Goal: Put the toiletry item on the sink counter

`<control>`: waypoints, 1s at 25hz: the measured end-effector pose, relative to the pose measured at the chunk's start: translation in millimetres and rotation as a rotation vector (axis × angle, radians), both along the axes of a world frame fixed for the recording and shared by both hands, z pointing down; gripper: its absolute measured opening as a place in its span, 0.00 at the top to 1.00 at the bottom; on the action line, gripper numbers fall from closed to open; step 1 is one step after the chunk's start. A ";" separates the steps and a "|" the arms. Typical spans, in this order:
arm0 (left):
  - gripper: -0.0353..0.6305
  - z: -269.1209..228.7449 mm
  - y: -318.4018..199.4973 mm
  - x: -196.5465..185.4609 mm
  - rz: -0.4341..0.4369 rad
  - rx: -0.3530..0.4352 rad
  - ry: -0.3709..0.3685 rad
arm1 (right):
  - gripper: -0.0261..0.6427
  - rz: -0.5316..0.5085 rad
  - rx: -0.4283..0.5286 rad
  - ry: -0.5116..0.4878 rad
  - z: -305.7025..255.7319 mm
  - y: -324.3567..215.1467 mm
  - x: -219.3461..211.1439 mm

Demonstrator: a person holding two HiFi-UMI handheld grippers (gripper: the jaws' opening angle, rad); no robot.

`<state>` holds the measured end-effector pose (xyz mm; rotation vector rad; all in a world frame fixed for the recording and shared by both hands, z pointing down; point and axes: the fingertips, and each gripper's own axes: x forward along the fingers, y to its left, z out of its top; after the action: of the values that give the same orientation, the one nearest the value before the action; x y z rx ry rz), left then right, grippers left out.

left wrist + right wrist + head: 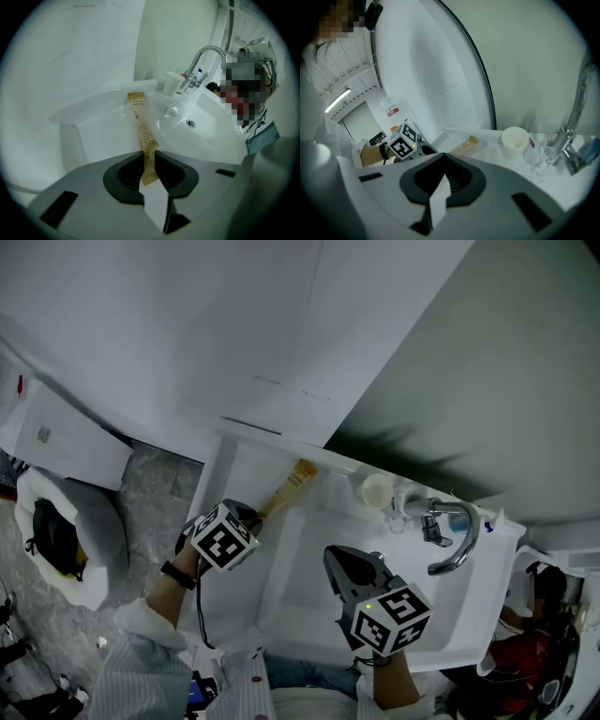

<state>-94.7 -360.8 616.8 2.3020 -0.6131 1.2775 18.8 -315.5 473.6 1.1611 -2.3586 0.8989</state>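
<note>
Left tongs [149, 153] clamped on the near end of the sachet [140, 123], a slim tan toiletry packet with a darker band at its far end; the jaws close against it from both sides, and its short tail lies in the dark hollow behind the tips. Right tongs [440, 157] with jaws together and nothing between them, held over the basin [309, 577], well apart from the packet. The sachet's long axis runs straight out from the left jaws, in line with them. In the head view it slants up and to the right from the left tongs toward the back wall. Its far end appears to rest on the left ledge of the sink counter [234, 470], just beside the basin's rim; whether the middle of the packet also touches the ledge cannot be told. A paper cup [376, 490], a clear glass [541, 143] and the faucet [455, 540] stand further right along the counter's back edge, clear of the packet. Judged from this layout, placement is nearly complete. The remaining move belongs to the left hand, the only one at the packet: part the jaws, then draw back along the sachet's own axis so the near end settles on the ledge and does not slide toward the basin.
</note>
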 end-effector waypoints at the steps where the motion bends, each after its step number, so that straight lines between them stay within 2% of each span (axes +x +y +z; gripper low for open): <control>1: 0.83 0.0 -0.4 0.0 -0.002 0.001 0.002 | 0.95 -0.001 -0.002 0.000 0.6 0.2 -0.2; 6: 0.81 0.9 -1.7 0.0 -0.007 0.014 0.013 | 0.95 0.003 -0.008 0.000 1.9 1.0 -0.7; 18: 0.71 -2.6 -5.4 4.0 -0.002 0.034 0.048 | 0.95 0.020 -0.008 0.008 -0.4 2.3 1.4; 25: 0.69 -16.7 -5.7 7.5 -0.002 0.070 0.072 | 0.95 0.028 0.012 0.012 -6.9 9.1 3.9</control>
<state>-87.2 -366.6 600.1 2.3915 -0.6446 1.1846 22.6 -306.5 466.7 1.2034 -2.3475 0.8855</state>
